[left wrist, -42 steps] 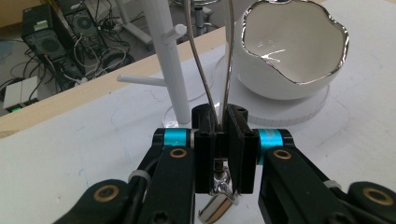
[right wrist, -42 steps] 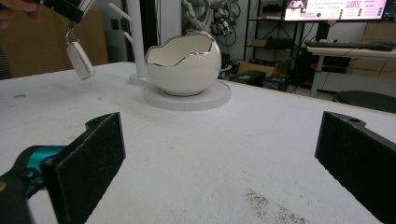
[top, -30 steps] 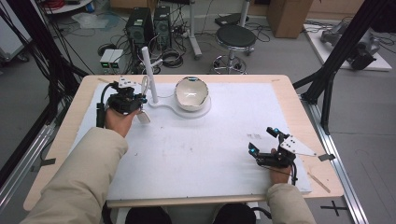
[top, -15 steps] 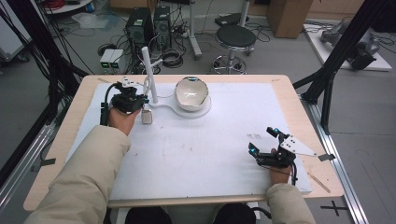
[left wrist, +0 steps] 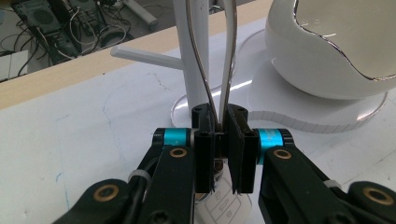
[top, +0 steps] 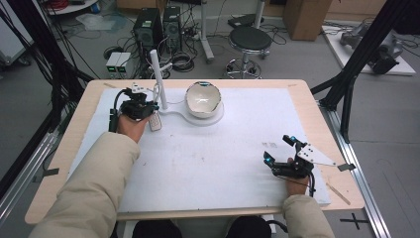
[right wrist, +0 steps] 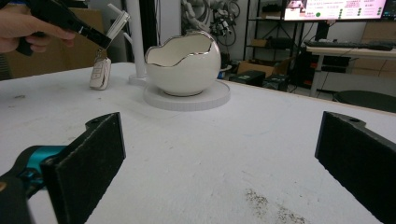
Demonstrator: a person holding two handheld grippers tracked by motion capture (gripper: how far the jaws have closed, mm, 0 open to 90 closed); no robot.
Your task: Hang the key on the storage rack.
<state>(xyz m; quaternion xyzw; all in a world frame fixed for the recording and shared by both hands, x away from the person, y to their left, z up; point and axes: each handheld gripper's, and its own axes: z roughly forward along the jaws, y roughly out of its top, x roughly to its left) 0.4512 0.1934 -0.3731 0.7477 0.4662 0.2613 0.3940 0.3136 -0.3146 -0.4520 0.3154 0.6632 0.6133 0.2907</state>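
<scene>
Two grippers sit before me on a white sheet covering a pale wooden table (top: 317, 106). At far left, my left gripper (top: 143, 108) is near the table's back edge, its jaws pressed together on a thin chrome metal loop (left wrist: 219, 70) that rises between them. A white car key fob with buttons (top: 155, 122) hangs just below those jaws; in the right gripper view the fob (right wrist: 100, 73) dangles above the sheet, its lower end close to the surface, though I cannot tell if it touches. Just beyond the gripper stands a white upright post with a side peg (top: 157, 79), on a clear flat base (left wrist: 289, 116). To its right on that same base rests a white egg-shaped ceramic bowl with a jagged silver rim (top: 203, 99). The middle of the sheet, from the base forward to the near edge, lies open and bare. At far right, near the front corner, my right gripper (top: 282, 151) rests low with its jaws wide apart and nothing between them, well apart from the bowl, close to the sheet's right edge.
</scene>
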